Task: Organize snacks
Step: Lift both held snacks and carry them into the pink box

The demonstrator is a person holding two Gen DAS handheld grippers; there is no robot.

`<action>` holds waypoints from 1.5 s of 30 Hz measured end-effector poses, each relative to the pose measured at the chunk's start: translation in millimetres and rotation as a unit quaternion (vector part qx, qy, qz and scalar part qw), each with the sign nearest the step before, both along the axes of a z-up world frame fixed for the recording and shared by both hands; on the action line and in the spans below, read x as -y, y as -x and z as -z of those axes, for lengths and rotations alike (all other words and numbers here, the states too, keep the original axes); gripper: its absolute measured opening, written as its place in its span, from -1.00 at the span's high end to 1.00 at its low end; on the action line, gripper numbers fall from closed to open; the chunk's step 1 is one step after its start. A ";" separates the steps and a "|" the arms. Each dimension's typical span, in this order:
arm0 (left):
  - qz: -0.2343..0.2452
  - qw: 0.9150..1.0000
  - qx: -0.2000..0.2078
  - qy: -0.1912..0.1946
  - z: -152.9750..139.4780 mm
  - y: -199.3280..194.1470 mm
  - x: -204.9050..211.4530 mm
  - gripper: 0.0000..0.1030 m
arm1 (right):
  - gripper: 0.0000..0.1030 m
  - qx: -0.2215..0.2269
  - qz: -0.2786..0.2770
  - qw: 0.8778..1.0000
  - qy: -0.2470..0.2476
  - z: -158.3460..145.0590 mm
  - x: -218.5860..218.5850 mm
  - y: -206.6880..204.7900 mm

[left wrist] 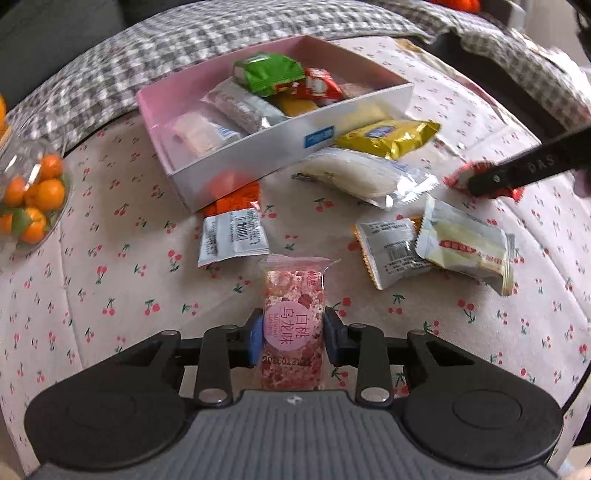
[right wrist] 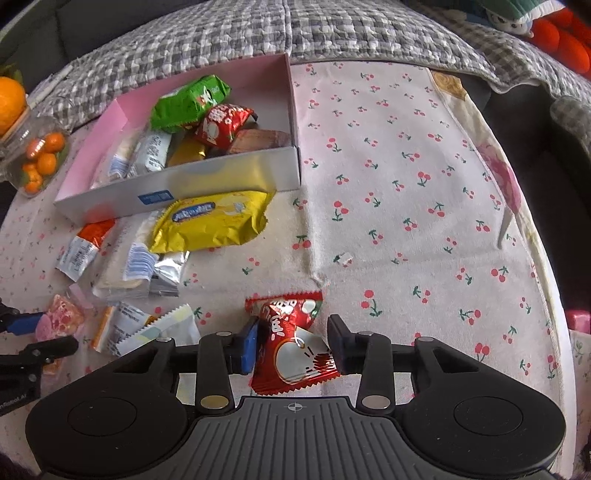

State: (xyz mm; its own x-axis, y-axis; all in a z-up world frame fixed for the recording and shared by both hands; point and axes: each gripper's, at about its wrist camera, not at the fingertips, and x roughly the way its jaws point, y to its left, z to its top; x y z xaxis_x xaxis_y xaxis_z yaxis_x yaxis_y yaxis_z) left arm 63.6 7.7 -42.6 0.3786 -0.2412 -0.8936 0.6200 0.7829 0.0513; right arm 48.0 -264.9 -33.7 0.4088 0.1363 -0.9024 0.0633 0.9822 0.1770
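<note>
Gripping pink snack and red snack in fingers

The open box stands on the tabletop, with several snack packets lying inside it. Left of the box sits a clear tub of small oranges. Just before the box's front wall lie a biscuit packet and, beside it, a long cake packet; a barcoded sachet touches the box's front left corner. Nearer than these, well before the box, lie two overlapping packets. A checked quilt lies behind the box.
</note>
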 end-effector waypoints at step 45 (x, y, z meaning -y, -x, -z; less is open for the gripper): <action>-0.193 0.972 0.074 0.112 -49.7 -48.0 10.4 0.43 | 0.35 0.079 0.064 0.990 -0.102 -49.8 -0.9 -40.5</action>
State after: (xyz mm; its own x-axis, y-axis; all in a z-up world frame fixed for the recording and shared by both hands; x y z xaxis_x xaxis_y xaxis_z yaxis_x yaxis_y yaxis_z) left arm 111.6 -2.7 7.1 0.6001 -0.2383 -0.7636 0.2774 0.9574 -0.0807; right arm 88.5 -264.0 16.1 0.5683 0.2474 -0.7847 0.1397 0.9109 0.3884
